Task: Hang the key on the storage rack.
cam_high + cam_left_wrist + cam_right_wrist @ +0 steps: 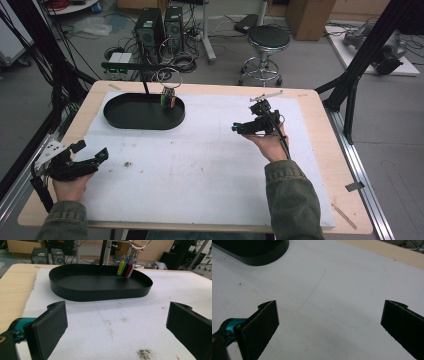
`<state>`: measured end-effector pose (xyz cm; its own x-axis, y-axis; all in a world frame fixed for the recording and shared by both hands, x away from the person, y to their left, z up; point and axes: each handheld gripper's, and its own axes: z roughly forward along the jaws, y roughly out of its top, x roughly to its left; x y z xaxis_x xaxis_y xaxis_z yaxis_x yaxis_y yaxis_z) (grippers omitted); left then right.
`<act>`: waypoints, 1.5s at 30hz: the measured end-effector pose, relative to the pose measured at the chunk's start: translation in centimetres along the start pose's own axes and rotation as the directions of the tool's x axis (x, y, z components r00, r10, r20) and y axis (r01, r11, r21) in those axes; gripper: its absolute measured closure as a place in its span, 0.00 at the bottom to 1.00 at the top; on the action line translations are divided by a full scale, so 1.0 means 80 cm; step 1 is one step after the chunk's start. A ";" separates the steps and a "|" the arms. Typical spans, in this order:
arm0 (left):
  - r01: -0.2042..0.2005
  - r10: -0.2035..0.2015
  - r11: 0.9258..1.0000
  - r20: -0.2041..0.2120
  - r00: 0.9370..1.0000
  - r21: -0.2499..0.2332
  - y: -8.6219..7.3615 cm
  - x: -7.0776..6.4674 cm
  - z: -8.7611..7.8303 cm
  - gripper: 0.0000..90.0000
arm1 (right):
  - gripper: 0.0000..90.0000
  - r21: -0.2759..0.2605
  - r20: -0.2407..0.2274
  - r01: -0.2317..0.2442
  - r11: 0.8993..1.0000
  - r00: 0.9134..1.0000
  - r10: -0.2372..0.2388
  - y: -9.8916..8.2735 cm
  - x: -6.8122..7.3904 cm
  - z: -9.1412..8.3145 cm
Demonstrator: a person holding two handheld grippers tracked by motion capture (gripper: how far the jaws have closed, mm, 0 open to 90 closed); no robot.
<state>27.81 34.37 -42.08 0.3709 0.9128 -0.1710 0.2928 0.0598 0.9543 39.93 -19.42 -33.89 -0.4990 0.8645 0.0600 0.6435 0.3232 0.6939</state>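
A person sits at a wooden table covered by a white mat, with a gripper in each hand. The left gripper is low near the left front corner of the mat, its jaws spread wide and holding nothing. In the left gripper view the same gripper shows both black pads far apart with only bare, slightly stained mat between them. Just ahead of it on the mat lies a small dark smudge.

The right gripper is held over the middle right of the mat, pointing left toward the centre, well apart from the left one. Its jaws are also wide open and empty; in the right gripper view there is only mat between the pads, marked with a faint pencil line and a thin blue outline.

At the far left of the mat sits a black oval tray with a low wall. A thin black stand rises from its back edge, with a bar across the top. From that bar hangs a wire ring carrying a bunch of coloured key tags, dangling over the right back part of the tray. In the left gripper view the tags are yellow, green, red and purple, hanging close to the tray wall; whether they touch it I cannot tell. Both grippers are well clear of the tray and the tags
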 end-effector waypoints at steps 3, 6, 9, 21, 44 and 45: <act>0.000 0.000 1.000 -0.002 1.000 -0.001 0.000 -0.001 -0.001 0.04 | 0.01 0.001 0.000 -0.020 1.000 1.000 0.020 -0.016 -0.009 -0.003; 0.003 -0.003 1.000 -0.005 1.000 -0.004 0.000 0.000 -0.002 0.04 | 0.01 -0.002 0.000 -0.038 0.999 0.999 0.038 -0.030 -0.017 -0.008; 0.006 -0.007 1.000 -0.009 1.000 -0.005 0.000 0.001 -0.003 0.04 | 0.01 -0.007 0.007 -0.048 0.999 0.999 0.048 -0.043 -0.023 -0.015; 0.004 -0.004 1.000 -0.012 1.000 0.004 -0.001 -0.001 -0.004 0.04 | 0.01 -0.032 0.045 -0.079 0.996 0.996 0.080 -0.101 -0.038 -0.036; -0.005 0.005 1.000 -0.009 1.000 0.016 -0.002 -0.001 -0.002 0.04 | 0.00 -0.113 0.070 -0.065 0.991 0.995 0.073 -0.173 -0.034 -0.035; -0.005 0.005 1.000 -0.009 1.000 0.017 -0.002 -0.001 -0.002 0.04 | 0.00 -0.121 0.073 -0.057 0.991 0.995 0.066 -0.175 -0.034 -0.036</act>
<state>27.59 34.39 -42.21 0.3642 0.9168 -0.1637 0.3054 0.0485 0.9510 30.62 -27.39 -41.69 -0.4115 0.9099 0.0532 0.5958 0.2244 0.7711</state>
